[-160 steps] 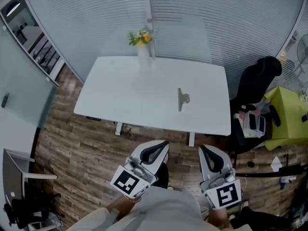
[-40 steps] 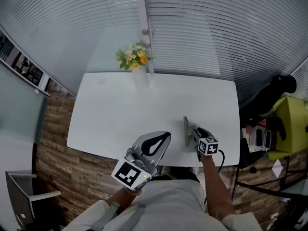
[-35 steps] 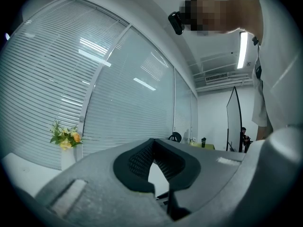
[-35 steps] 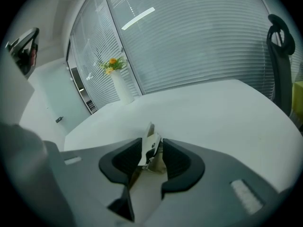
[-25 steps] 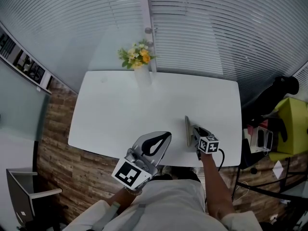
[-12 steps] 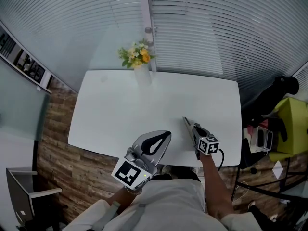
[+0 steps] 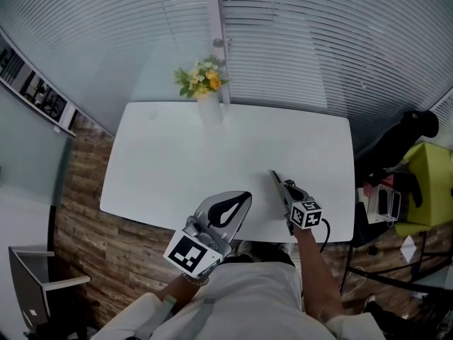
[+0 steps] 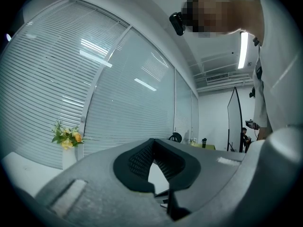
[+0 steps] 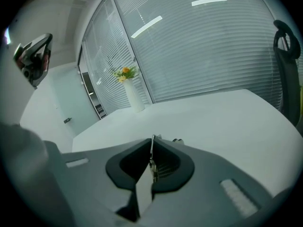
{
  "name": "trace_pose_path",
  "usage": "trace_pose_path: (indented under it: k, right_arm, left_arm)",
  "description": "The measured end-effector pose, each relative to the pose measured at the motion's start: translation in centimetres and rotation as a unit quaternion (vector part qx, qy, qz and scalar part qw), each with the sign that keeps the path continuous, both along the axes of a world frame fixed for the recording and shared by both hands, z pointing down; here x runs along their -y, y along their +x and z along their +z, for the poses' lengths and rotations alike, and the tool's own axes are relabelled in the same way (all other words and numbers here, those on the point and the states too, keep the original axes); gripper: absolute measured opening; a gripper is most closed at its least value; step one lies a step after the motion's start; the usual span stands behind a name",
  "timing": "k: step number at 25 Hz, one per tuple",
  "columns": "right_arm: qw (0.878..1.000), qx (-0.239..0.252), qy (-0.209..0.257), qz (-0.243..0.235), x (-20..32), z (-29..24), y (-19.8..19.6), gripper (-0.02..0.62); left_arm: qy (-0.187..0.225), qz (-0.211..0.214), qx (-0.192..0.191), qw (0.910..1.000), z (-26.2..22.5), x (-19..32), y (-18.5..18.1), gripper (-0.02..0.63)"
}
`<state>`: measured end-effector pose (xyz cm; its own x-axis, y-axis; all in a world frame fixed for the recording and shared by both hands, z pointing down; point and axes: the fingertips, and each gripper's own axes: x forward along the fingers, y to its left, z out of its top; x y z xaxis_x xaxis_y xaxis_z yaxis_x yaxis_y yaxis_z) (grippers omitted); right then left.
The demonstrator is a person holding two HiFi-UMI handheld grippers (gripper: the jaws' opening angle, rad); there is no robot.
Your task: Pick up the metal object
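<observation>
The metal object (image 7: 277, 183) is a thin flat plate held on edge, tilted and just off the white table (image 7: 177, 161) near its front right. My right gripper (image 7: 286, 190) has just been closing and is now shut on it. In the right gripper view the plate's edge (image 9: 152, 151) runs straight up between the dark pads (image 9: 166, 167) at my right gripper (image 9: 153, 141). My left gripper (image 7: 243, 197) hovers level over the table's front edge with nothing in it. In its own view my left gripper (image 8: 152, 141) has its fingertips meeting.
A white vase of yellow flowers (image 7: 202, 85) stands at the table's far edge, also seen as the vase (image 9: 129, 86) and the vase (image 8: 66, 140). Blinds cover the glass wall behind. A black chair (image 7: 405, 137) and a yellow-green desk (image 7: 433, 183) lie to the right.
The right gripper's jaws closed onto the metal plate, which then tipped from upright to a slant and rose a little off the table. The left gripper stayed where it was.
</observation>
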<state>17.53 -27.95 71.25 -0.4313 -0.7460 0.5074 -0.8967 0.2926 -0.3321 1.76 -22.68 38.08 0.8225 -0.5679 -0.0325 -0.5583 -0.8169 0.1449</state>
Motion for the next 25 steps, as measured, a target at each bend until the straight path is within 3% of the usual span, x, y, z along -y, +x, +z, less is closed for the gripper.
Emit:
trace_pose_path:
  k: [25]
  right_arm:
    - [0.992, -0.067, 0.102, -0.028, -2.3, -13.6, -1.2, 0.014]
  left_arm:
    - [0.002, 0.01, -0.006, 0.9999, -0.3, -2.0, 0.2, 0.002]
